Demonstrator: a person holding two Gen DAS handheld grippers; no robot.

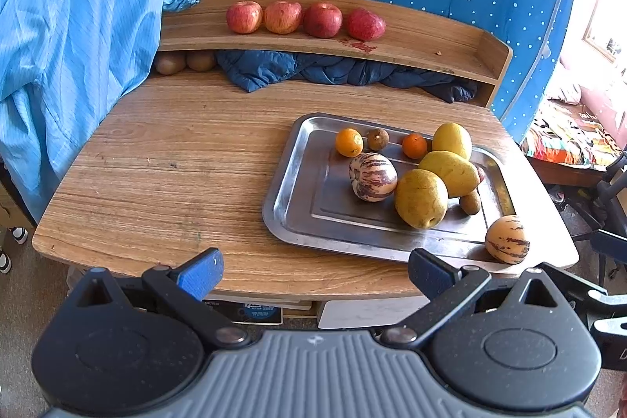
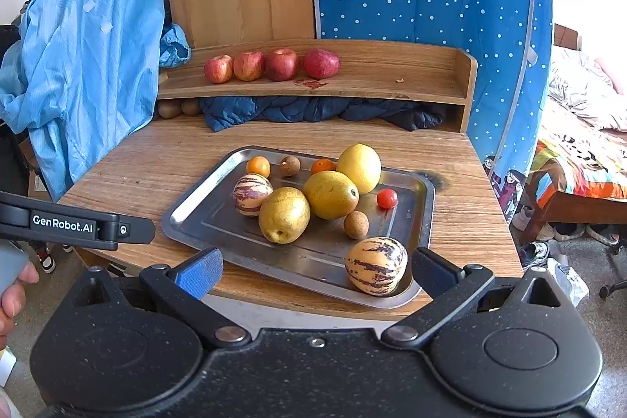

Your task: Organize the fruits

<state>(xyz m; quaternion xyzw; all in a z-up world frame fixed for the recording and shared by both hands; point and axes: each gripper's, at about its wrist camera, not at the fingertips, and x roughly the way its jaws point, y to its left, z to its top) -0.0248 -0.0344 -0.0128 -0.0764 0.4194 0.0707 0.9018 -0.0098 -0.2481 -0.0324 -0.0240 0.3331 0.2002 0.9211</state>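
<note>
Steel tray [image 1: 298, 190] on the wooden bench [image 1: 164, 159] carries the fruits; from the left wrist view a small red one is nearly hidden behind the mango [image 1: 450, 173], whose long axis runs up-left to down-right. The left hand-held gripper [image 1: 315, 275] gapes wide, empty, before the bench edge.

From the right wrist view, two brown fruits [image 2: 178, 107] under the shelf [image 2: 376, 81] are half hidden by blue cloth. "GenRobot.AI" reads on the other gripper's arm. The right hand-held gripper [image 2: 315, 273] spreads wide, empty, a striped melon [image 2: 375, 265] lying crosswise near its right finger.
</note>
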